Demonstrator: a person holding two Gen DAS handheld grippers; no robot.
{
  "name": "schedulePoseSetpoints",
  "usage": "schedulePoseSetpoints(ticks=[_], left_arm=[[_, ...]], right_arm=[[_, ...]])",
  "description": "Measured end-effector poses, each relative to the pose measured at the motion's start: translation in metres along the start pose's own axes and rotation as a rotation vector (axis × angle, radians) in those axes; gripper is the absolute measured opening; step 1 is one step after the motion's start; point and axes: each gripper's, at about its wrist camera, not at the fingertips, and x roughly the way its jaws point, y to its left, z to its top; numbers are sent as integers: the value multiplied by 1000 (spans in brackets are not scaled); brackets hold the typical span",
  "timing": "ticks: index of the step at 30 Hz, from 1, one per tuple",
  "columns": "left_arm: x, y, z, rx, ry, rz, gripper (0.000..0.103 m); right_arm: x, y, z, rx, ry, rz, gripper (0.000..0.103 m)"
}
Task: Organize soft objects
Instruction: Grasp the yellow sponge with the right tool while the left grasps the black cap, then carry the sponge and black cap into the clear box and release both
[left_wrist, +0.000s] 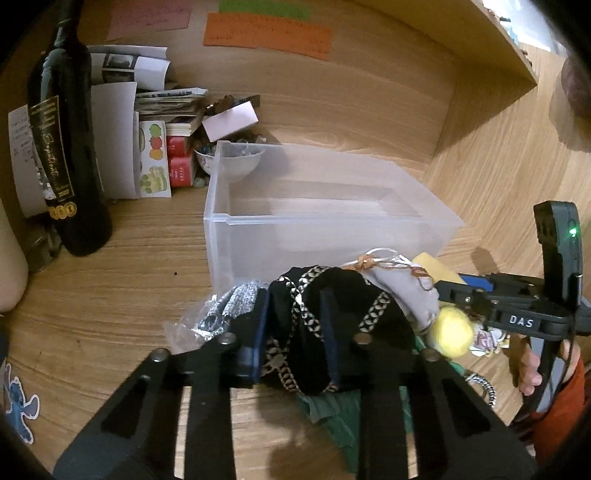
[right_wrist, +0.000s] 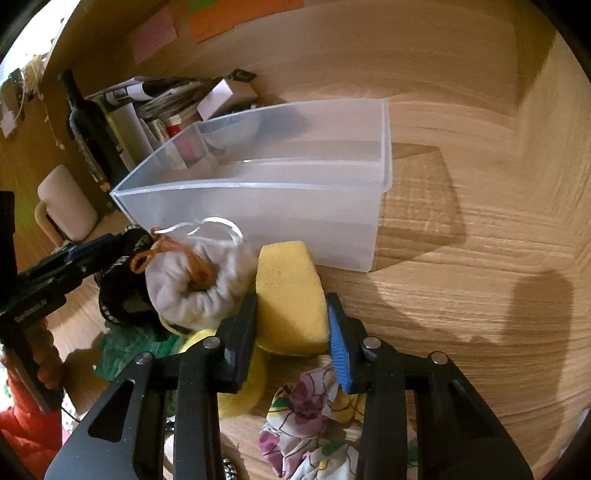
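A clear plastic bin (left_wrist: 332, 221) stands empty on the wooden desk; it also shows in the right wrist view (right_wrist: 258, 206). In front of it lies a pile of soft things. My left gripper (left_wrist: 295, 325) is shut on a black cloth with a gold pattern (left_wrist: 314, 314), also seen from the right wrist (right_wrist: 122, 288). My right gripper (right_wrist: 291, 321) has its fingers on both sides of a yellow sponge (right_wrist: 288, 291), touching it. A white drawstring pouch (right_wrist: 199, 284) sits between the two. A floral cloth (right_wrist: 306, 417), a green cloth (left_wrist: 332, 410) and a yellow ball (left_wrist: 452, 332) lie nearer me.
A dark wine bottle (left_wrist: 66, 147) stands left of the bin, with papers, small boxes and a bowl of marbles (left_wrist: 229, 158) behind. A white mug (right_wrist: 66, 203) stands at the left. A crinkly plastic bag (left_wrist: 210, 321) lies by my left gripper.
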Motion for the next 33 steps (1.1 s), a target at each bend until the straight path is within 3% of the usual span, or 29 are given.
schedulePoseSetpoints(ticks=[2, 8, 21, 33], left_arm=[[-7, 1, 1, -6, -12, -1, 13], [-26, 0, 11, -6, -66, 9, 8], [-61, -7, 36, 18, -191, -4, 8], [-85, -14, 95, 73, -328, 38, 8]], right_arm=[[-3, 0, 0, -6, -18, -15, 32], [-18, 3, -1, -34, -77, -42, 31], [-69, 16, 4, -52, -237, -45, 31], [-82, 28, 30, -82, -328, -47, 31]])
